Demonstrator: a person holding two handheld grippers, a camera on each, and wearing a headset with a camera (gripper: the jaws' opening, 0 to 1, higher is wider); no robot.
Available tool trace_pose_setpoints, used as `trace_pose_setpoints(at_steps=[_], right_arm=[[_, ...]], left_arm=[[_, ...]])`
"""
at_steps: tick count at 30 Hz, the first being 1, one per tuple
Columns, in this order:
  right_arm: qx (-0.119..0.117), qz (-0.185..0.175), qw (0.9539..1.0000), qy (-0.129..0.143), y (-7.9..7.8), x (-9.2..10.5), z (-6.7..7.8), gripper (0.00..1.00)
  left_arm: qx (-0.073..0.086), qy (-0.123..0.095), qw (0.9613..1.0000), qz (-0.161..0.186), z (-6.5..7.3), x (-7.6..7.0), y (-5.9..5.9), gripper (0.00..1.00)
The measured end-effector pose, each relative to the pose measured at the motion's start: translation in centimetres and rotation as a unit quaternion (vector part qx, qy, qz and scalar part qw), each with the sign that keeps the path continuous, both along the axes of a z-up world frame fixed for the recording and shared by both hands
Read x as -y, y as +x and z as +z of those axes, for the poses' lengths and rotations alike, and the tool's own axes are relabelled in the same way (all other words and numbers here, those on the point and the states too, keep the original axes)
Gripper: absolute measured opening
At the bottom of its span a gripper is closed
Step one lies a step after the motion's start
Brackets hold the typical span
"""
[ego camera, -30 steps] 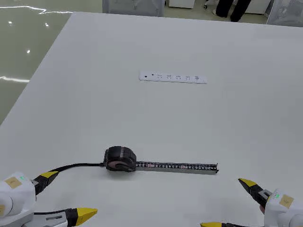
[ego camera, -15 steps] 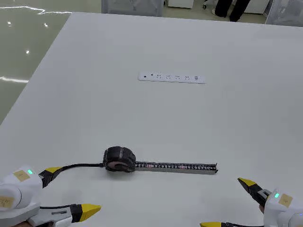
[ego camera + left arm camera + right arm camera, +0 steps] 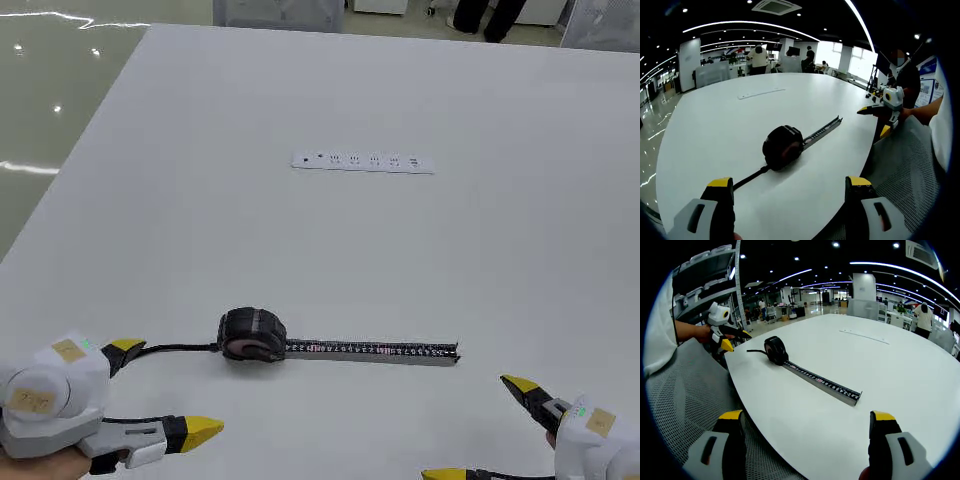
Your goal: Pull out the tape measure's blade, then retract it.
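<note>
White table (image 3: 500,250) spans an open office. Two grippers hover at its near edge: left gripper (image 3: 168,388) and right gripper (image 3: 478,430), both spread wide, holding and touching nothing. Between them lies one tape (image 3: 252,335), its one blade (image 3: 375,351) drawn out flat. One power strip (image 3: 363,162) lies well beyond

White table (image 3: 520,260) takes centre and right of the head view. White power strip (image 3: 363,162) lies flat on it, upper centre; glossy floor (image 3: 45,110) at upper left.
</note>
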State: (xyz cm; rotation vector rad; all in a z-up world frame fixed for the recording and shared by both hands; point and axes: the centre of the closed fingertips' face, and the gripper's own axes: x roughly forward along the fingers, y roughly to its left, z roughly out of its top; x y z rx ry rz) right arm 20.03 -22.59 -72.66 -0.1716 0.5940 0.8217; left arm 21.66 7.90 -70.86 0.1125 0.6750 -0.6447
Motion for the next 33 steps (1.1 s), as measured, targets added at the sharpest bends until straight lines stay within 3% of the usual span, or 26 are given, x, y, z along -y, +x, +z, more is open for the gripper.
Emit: trace_pose_setpoints(at_steps=[16, 33], right_arm=[[-0.001, 0.0, 1.0, 0.0, 0.0, 0.1, -0.1, 0.99], [0.001, -0.001, 1.0, 0.0, 0.3, 0.3, 0.1, 0.98]], left_arm=[[-0.017, 0.007, 0.9998, 0.0, -0.4, 1.6, 1.3, 0.86], [-0.031, -0.004, 0.9994, 0.011, -0.7, 3.6, 2.9, 0.84]])
